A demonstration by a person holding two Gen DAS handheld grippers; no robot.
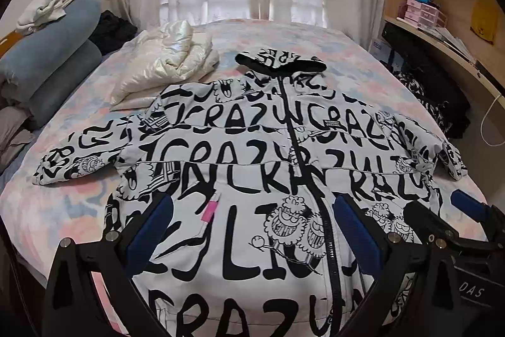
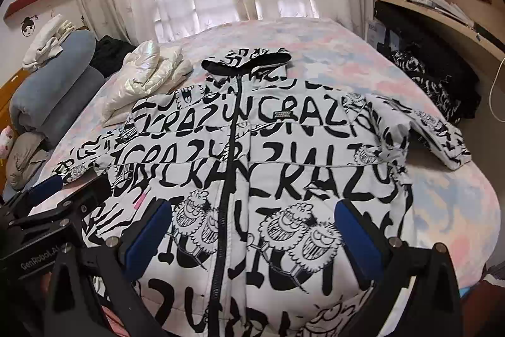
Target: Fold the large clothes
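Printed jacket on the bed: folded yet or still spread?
Spread. The printed jacket lies flat, front up and zipped, on the bed, both sleeves out sideways and hood extended; no fold visible.

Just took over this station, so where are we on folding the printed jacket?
Done: the graffiti-print jacket lies spread front-up on the bed, zipped, sleeves out; a white puffer jacket sits folded beside it. In hand: nothing; the left gripper and right gripper hover open over the hem. Left: every fold, sleeves then body.
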